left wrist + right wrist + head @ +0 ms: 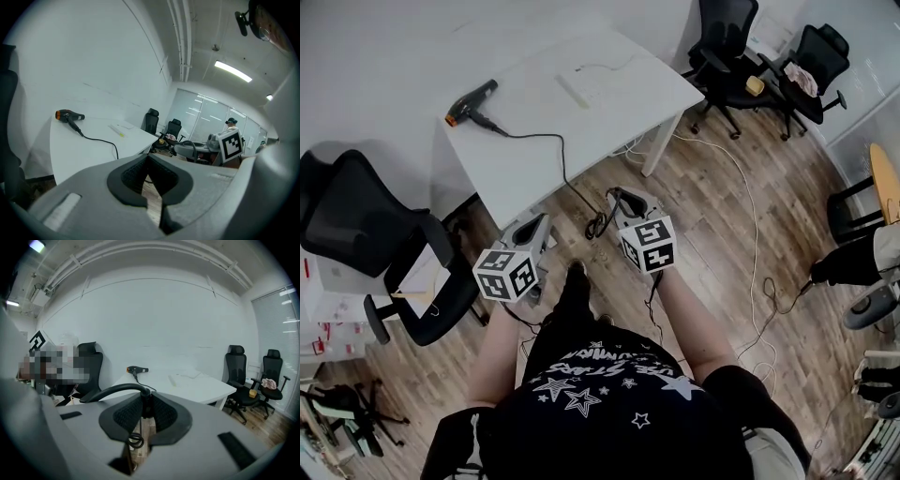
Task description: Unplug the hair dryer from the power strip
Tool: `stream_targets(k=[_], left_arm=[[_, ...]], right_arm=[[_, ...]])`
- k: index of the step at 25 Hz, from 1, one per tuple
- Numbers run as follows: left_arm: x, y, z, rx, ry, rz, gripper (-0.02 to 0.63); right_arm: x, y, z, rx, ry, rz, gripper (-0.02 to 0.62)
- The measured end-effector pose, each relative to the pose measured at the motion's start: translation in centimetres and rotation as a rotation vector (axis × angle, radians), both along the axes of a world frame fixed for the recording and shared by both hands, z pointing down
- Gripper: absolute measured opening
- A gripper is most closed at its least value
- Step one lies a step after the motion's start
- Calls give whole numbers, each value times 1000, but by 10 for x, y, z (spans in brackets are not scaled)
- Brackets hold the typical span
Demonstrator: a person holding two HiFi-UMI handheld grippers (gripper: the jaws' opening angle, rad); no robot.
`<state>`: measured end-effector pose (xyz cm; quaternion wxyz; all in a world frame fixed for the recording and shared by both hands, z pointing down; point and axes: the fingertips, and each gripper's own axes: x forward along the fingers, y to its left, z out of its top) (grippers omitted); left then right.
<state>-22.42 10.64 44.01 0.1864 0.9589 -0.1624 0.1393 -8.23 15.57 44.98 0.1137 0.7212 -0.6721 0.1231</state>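
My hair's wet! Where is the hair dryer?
In the head view's upper left, the hair dryer lies at the far left corner of the white table, beyond the black chair.

A white worktop (609, 89) stands on the wood floor (712, 244) — one black office chair (366, 220) at its left, two more chairs (727, 37) near its right corner, a yellow object (755, 84) on one seat.

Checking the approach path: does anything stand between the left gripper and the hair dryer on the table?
Nothing visible does. From the left gripper, the view runs over bare white table to the hair dryer; only the dryer's own cord lies there, clamped farther along by the right gripper.
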Motion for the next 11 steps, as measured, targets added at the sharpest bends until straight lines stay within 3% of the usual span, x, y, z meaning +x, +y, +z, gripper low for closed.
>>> stream_targets(k=[11], left_arm=[[-27,31,8,-8,-11,17,6]], right_arm=[[-29,31,11,-35,47,-23,58]])
